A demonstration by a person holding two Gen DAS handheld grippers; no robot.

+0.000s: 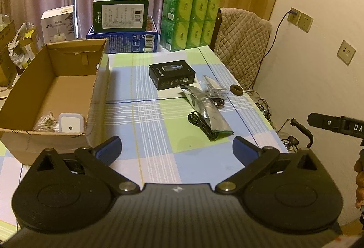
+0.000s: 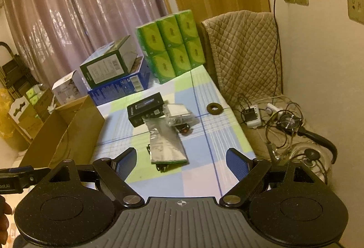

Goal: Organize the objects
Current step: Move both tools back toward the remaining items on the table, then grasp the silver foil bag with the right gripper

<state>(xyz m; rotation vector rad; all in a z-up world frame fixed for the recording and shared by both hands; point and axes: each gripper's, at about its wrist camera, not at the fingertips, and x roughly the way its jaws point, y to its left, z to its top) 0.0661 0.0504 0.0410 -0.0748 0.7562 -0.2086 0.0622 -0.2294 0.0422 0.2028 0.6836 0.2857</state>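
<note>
— Where are the two grippers from where you stand?

— Both hang over the near end of the checked tablecloth. The left gripper has its blue-padded fingers spread wide with nothing between them. The right gripper is the same: spread wide, holding nothing.

— And the things to be sorted?

— A small heap in the middle of the table. A black product box lies flat; touching its near corner is a silver foil pouch that runs toward the grippers. A coiled black cable lies against the pouch's left edge, partly under it. A clear plastic packet rests beside the box on the right, with a small dark object just in front of it; I can't tell what that is. A dark ring sits apart, near the table's right edge.

— The carton?

— An open cardboard box stands on the left side of the table. In its near corner lie a white rounded device and a crinkled clear bag, side by side.

— Behind?

— Green tissue packs, and a green carton on a blue carton.
</note>
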